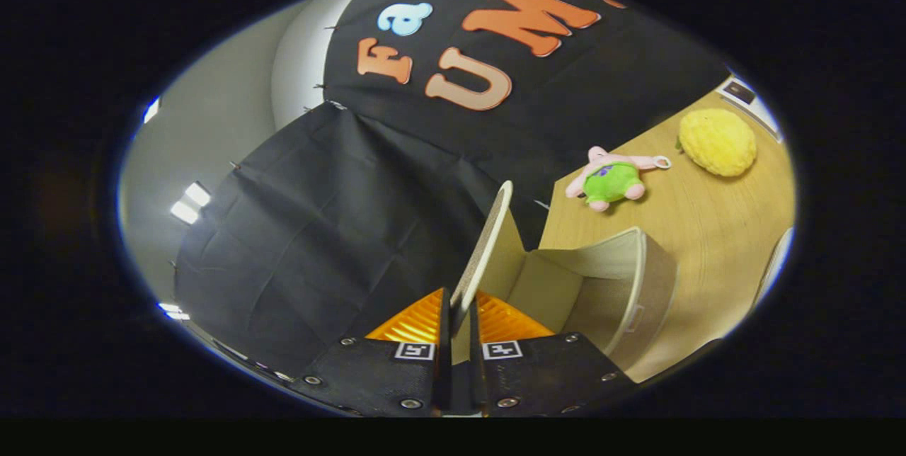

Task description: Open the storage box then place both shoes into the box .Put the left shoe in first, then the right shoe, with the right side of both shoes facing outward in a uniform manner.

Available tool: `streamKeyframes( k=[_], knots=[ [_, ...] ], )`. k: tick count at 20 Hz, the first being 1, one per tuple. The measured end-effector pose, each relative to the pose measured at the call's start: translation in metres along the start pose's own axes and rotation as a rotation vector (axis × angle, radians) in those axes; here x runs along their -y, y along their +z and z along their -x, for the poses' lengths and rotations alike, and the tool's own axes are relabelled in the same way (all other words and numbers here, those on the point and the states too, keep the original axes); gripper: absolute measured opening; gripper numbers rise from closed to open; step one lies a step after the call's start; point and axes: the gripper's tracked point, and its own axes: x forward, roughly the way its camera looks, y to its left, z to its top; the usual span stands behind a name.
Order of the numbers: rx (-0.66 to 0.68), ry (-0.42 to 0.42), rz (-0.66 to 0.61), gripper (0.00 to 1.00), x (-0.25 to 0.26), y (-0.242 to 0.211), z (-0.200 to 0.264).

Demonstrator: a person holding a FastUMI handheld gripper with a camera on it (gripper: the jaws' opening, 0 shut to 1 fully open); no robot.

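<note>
The gripper [460, 314] is shut on the lid [488, 236] of the beige storage box [637, 286]. The lid is a thin beige flap pinched edge-on between both fingers and raised away from the box, rising ahead of the fingertips. Just to the right of the lid the box stands open, and its pale inside walls show with nothing in them. The box rests on the wooden table [715, 229]. The whole view is strongly tilted.
Beyond the box on the table lie a small pink and green plush toy [612, 180] and, farther off, a yellow knobbly fruit-like toy [716, 141]. Black cloth walls stand behind and to the left of the lid. A white object's edge [775, 265] shows at the table's right.
</note>
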Motion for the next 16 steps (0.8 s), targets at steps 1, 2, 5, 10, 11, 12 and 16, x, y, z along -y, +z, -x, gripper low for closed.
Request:
streamKeyframes(
  k=[1,2,5,10,11,12,16],
  knots=[
    [-0.015,-0.004,0.015,0.1,-0.012,-0.003,-0.012],
    [-0.02,0.002,0.03,0.1,-0.026,-0.007,-0.024],
    [-0.045,-0.009,0.069,0.1,-0.053,-0.02,-0.06],
    [-0.097,-0.037,0.086,0.1,-0.071,-0.051,-0.115],
    [-0.105,-0.044,0.084,0.1,-0.072,-0.056,-0.124],
    [-0.112,-0.051,0.08,0.1,-0.071,-0.062,-0.13],
    [-0.127,-0.095,0.081,0.1,-0.062,-0.074,-0.151]
  ],
)
